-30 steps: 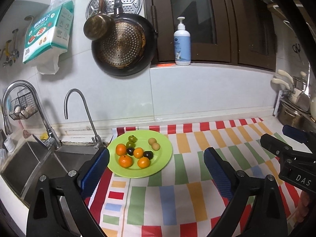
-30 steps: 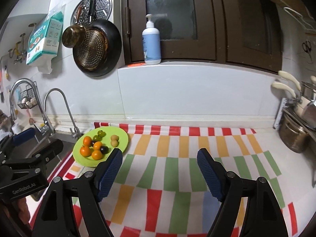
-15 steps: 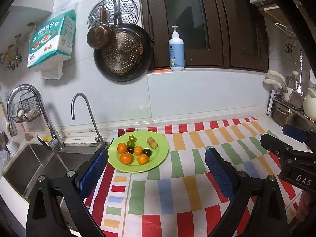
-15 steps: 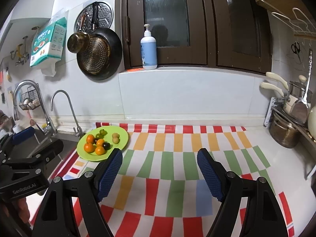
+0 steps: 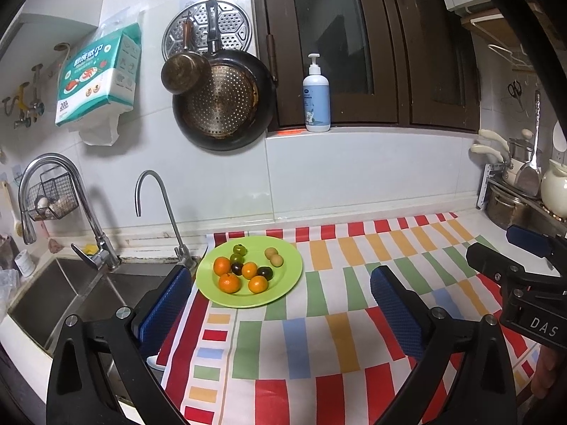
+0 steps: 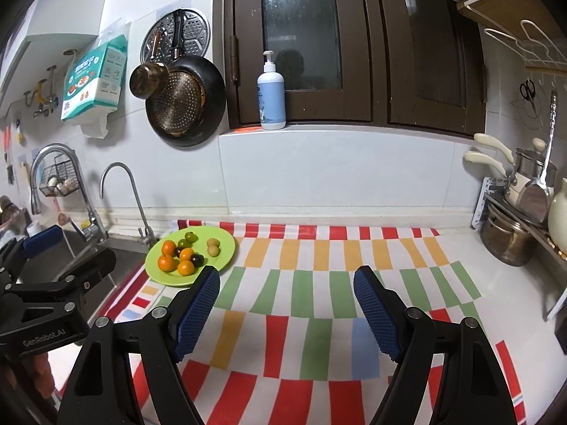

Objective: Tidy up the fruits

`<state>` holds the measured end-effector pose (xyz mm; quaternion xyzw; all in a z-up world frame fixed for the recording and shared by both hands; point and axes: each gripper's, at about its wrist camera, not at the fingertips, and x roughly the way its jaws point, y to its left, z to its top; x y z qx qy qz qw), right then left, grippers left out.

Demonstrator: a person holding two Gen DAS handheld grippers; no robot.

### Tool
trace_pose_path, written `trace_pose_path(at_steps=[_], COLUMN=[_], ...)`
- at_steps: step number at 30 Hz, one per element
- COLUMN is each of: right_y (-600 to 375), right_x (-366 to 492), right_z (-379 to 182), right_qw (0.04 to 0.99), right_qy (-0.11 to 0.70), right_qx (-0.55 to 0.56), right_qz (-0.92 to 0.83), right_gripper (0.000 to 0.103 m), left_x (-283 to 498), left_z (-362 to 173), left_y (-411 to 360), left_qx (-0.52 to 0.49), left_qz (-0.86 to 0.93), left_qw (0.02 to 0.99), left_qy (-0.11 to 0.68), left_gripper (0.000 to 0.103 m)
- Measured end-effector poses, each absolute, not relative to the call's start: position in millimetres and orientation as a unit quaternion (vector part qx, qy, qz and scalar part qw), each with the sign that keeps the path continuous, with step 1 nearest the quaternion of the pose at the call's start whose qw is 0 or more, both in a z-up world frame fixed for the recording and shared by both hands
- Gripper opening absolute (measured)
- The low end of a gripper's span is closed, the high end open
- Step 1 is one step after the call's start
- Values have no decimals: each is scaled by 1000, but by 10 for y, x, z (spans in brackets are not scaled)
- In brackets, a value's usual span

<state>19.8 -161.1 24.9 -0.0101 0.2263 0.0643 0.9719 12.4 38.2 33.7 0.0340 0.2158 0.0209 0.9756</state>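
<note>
A lime-green plate [image 5: 287, 278] lies on the striped cloth [image 5: 336, 322] beside the sink. On it are several oranges [image 5: 229, 282], two green fruits [image 5: 239, 250], two dark ones [image 5: 265, 272] and two tan ones [image 5: 273, 257]. My left gripper [image 5: 280, 283] hovers short of the plate, its jaws opening with nothing between them. My right gripper [image 6: 285, 283] is open and empty over the cloth, with the plate [image 6: 226, 249] off to its left. Each gripper shows at the edge of the other's view: the right gripper [image 5: 514, 269], the left gripper [image 6: 53, 262].
A steel sink [image 5: 67, 294] with two faucets [image 5: 156, 212] lies left of the cloth. Pots and a kettle [image 5: 510, 205] stand at the far right. A pan [image 5: 219, 106] hangs on the wall, and a pump bottle [image 5: 316, 99] is on the window ledge.
Both grippers have drawn back and slightly up from the plate, which now looks smaller and farther. The left jaws have spread a little wider.
</note>
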Motion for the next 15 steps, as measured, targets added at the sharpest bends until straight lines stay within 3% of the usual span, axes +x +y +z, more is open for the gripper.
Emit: trace_pose_path(at_steps=[15], right_y=[-1647], right_x=[158], right_z=[248], right_qw=[972], right_qy=[227], right_qx=[-10], right_qz=[63], right_gripper=[78], left_x=[96], left_z=[327], left_y=[353], left_qx=[35], left_qz=[20], left_qw=[974], left_qy=[221], left_gripper=[103])
